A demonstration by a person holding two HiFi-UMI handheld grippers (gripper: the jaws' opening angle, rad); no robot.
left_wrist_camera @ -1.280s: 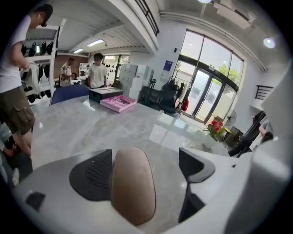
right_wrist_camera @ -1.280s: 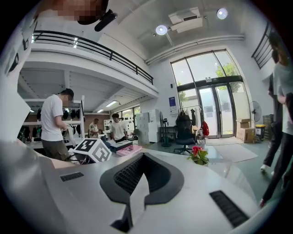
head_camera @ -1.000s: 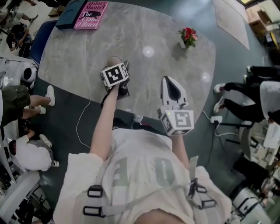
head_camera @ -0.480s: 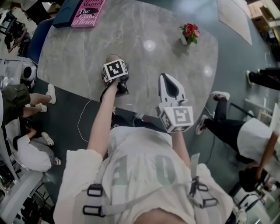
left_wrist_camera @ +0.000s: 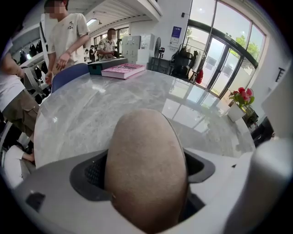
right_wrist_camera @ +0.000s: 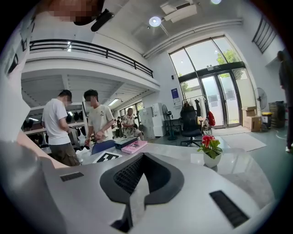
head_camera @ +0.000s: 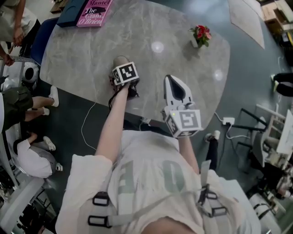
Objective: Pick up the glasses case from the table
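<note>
- L gripper (head_camera: 122,68) is clamped on glasses case (left_wrist_camera: 145,157); case is seated betw. both jaws, over table (head_camera: 87,59), near its 6 o'clock edge. Table contact can't be determined.
- R gripper (head_camera: 175,89): jaws are shut together, nothing held.
- Pink book (head_camera: 95,13) is located at 11 o'clock, flower pot (head_camera: 200,35) at 1 o'clock.
</note>
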